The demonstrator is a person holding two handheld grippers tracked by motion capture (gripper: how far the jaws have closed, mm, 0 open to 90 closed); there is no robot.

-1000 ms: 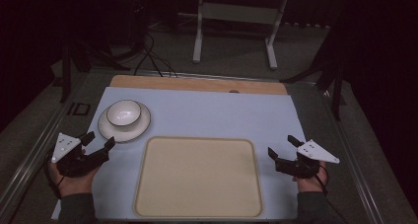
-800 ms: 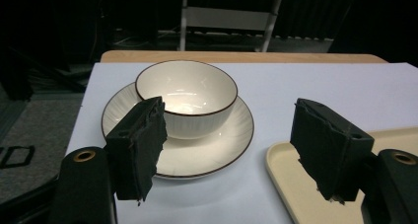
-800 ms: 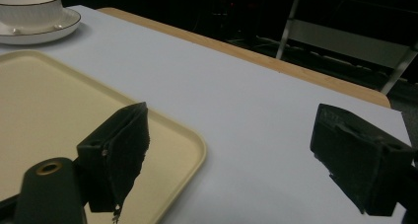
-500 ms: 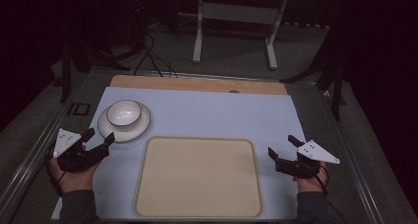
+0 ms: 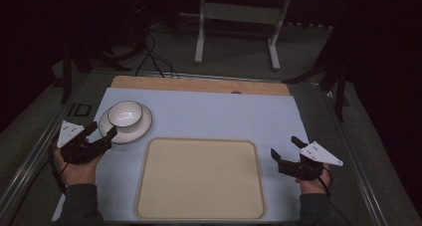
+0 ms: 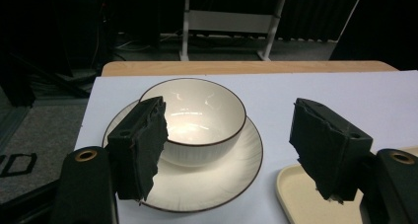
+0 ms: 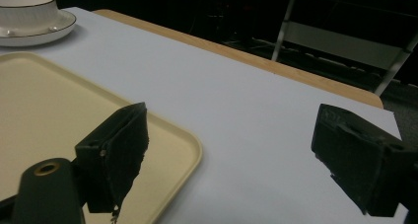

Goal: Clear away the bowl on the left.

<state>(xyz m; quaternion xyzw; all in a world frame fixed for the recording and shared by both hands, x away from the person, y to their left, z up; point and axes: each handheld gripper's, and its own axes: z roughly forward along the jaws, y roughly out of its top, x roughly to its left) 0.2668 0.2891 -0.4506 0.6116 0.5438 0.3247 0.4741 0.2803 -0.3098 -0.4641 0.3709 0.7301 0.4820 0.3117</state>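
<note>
Left gripper (image 5: pixel 102 130) nearer — white bowl (image 6: pixel 197 119) (dark-rimmed).

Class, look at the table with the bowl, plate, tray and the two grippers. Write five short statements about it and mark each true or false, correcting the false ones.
1. The white bowl with a dark rim stands on the white round plate. True.
2. The left gripper is shut on the bowl. False: its jaws are open and hold nothing.
3. The beige rectangular tray has nothing on it. True.
4. The right gripper rests on the tray. False: it is beside the tray's right edge, over the pale blue table cover.
5. The bowl sits right of the tray. False: it is at the tray's far left.
</note>
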